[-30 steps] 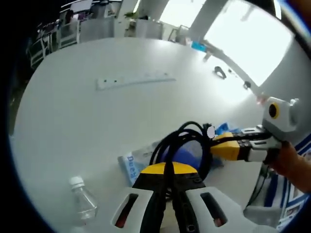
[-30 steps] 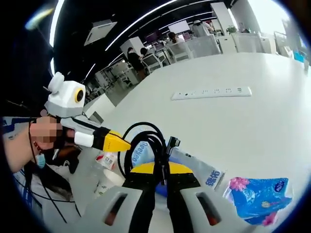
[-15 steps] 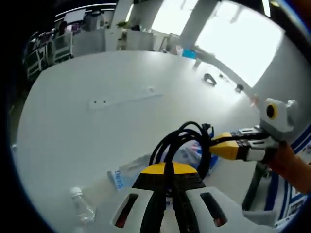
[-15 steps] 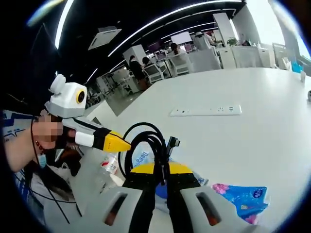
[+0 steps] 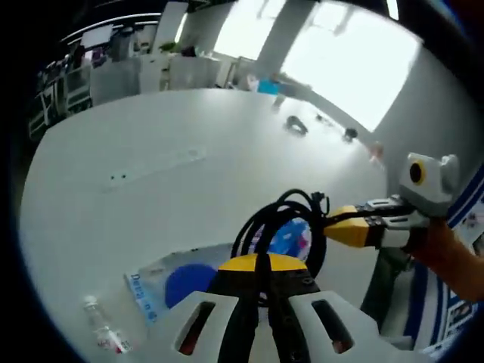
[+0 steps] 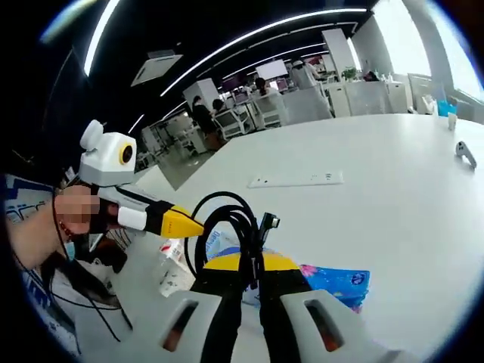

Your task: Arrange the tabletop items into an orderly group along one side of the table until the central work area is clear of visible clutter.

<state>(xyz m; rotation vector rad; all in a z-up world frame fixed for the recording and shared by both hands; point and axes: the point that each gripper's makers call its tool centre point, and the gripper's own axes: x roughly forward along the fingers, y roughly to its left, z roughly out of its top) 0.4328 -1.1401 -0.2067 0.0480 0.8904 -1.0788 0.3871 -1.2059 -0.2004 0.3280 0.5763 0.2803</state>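
- Left gripper view: left gripper point(image 5: 262, 281) and right gripper point(image 5: 327, 224) both clamp the coiled black cable point(image 5: 283, 215) (above the table point(image 5: 136, 204)); bottle point(image 5: 102, 331) lies lower left.
- Right gripper view: power strip point(image 6: 296, 180) mid-table; blue packet point(image 6: 339, 277) beside the jaws.

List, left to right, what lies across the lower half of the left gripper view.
Plastic bottle → white packet with blue circle → coiled black cable held in the left gripper → right gripper.

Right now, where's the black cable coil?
The black cable coil is clamped between both tongs, raised above the white table. In the left gripper view it loops over the blue tissue pack.
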